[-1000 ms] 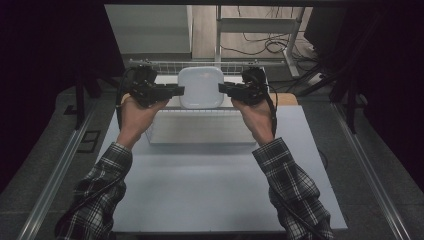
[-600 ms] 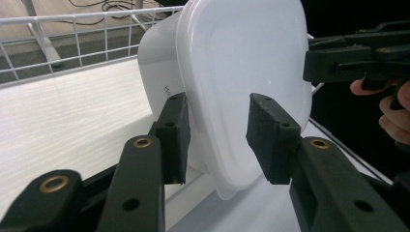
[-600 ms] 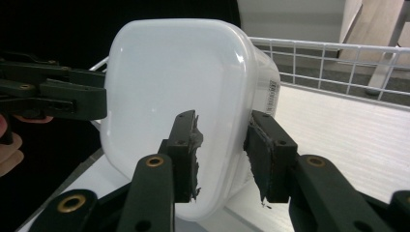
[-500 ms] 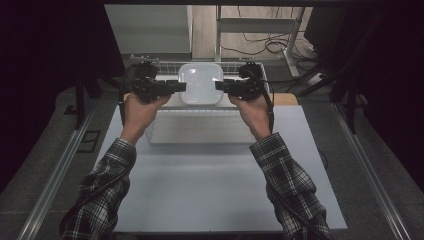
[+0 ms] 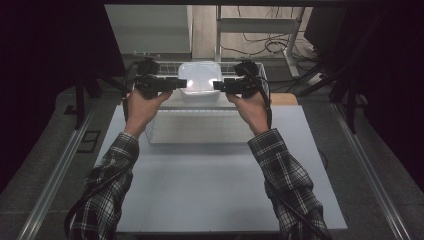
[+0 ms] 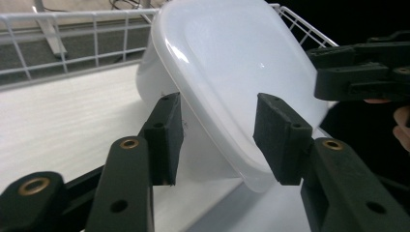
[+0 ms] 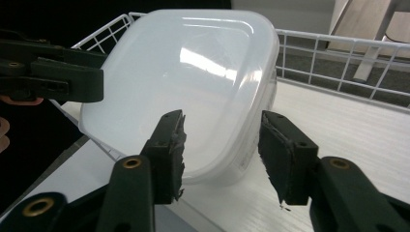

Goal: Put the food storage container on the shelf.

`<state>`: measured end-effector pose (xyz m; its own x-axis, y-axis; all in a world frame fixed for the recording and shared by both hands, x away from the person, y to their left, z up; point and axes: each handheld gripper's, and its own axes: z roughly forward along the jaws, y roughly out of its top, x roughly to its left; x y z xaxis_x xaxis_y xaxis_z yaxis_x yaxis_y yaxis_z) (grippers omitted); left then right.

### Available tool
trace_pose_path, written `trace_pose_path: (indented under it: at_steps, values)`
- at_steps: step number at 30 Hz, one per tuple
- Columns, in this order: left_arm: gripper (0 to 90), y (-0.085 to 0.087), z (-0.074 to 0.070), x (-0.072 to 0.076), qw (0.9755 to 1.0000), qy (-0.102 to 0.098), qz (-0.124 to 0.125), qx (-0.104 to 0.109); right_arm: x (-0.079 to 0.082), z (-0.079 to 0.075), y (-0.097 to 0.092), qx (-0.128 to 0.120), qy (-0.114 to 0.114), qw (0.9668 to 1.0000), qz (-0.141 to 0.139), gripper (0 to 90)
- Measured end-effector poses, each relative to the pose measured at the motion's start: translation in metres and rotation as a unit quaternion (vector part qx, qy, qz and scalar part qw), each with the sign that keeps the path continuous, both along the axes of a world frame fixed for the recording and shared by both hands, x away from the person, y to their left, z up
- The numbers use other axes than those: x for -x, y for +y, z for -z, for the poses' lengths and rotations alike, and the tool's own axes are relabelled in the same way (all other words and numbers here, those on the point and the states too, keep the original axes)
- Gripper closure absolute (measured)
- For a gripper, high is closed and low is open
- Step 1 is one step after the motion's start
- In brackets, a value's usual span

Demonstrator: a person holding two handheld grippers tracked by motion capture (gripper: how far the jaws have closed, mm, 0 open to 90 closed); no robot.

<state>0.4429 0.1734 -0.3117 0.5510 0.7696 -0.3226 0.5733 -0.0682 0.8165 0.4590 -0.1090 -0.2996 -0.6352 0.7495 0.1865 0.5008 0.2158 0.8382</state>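
Note:
A white translucent plastic container [image 5: 200, 80] with its lid on sits in the far part of a white wire basket [image 5: 200, 127]. My left gripper [image 5: 175, 84] stands at its left side and my right gripper [image 5: 222, 85] at its right, tips pointing at each other. In the left gripper view the left gripper [image 6: 220, 135] is open, and the container [image 6: 232, 72] has its near rim between the pads. In the right gripper view the right gripper [image 7: 222, 150] is open the same way around the container [image 7: 193, 77]. Whether any pad touches it is unclear.
The basket rests on a pale table [image 5: 215, 195] whose near half is bare. Its wire walls [image 6: 72, 34] [image 7: 338, 58] rise close behind the container. A shelf frame and cables [image 5: 260, 45] lie beyond the table. Dark curtains flank both sides.
Both hands have moved a little away from the person, closing in on the container's sides. The container appears slightly farther back in the basket.

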Motion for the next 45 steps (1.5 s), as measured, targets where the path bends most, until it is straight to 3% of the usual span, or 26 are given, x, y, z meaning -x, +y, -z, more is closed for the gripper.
trace_pose_path:
  at_steps: [5,11,12,13,16,18,26,29,32,35,38,45]
  values:
    - [47.9,-0.001,-0.001,-0.010,0.9999,-0.002,-0.016,-0.005,-0.004,-0.001,0.002,0.005,-0.006,0.9999,0.010,46.4]
    - [42.1,-0.005,0.000,-0.014,0.9988,-0.019,-0.040,-0.021,-0.010,-0.001,0.005,0.011,-0.022,0.9992,0.031,38.6]
    - [40.1,-0.006,-0.001,-0.013,0.9979,-0.028,-0.047,-0.034,-0.009,-0.001,0.005,0.019,-0.031,0.9988,0.034,36.1]
    - [37.1,-0.005,-0.003,-0.012,0.9978,-0.040,-0.046,-0.025,-0.008,-0.001,0.005,0.025,-0.040,0.9983,0.035,33.1]
    - [31.1,-0.005,-0.005,-0.010,0.9985,-0.040,-0.037,-0.009,-0.006,-0.002,0.004,0.022,-0.051,0.9981,0.028,27.2]
    - [22.3,-0.008,-0.007,-0.007,0.9987,-0.043,-0.018,-0.019,-0.003,-0.002,0.002,0.002,-0.064,0.9979,0.013,17.7]
    - [14.6,-0.013,-0.005,0.009,0.9969,-0.068,0.035,-0.014,0.011,0.009,0.002,0.005,-0.072,0.9972,-0.019,3.4]
    - [12.3,-0.013,-0.002,0.016,0.9954,-0.080,0.047,-0.027,0.017,0.011,0.001,0.013,-0.078,0.9967,-0.021,1.8]
    - [9.6,-0.011,0.001,0.021,0.9947,-0.084,0.054,-0.026,0.022,0.014,-0.002,0.019,-0.078,0.9964,-0.025,1.2]
    - [6.5,-0.011,0.004,0.025,0.9944,-0.085,0.058,-0.027,0.024,0.017,-0.003,0.019,-0.078,0.9964,-0.025,1.1]
    - [5.4,-0.012,0.012,0.034,0.9935,-0.083,0.066,-0.042,0.028,0.024,-0.006,0.021,-0.074,0.9967,-0.028,1.1]
    - [5.2,-0.011,0.024,0.045,0.9930,-0.078,0.077,-0.044,0.035,0.032,-0.011,0.022,-0.075,0.9963,-0.035,1.1]
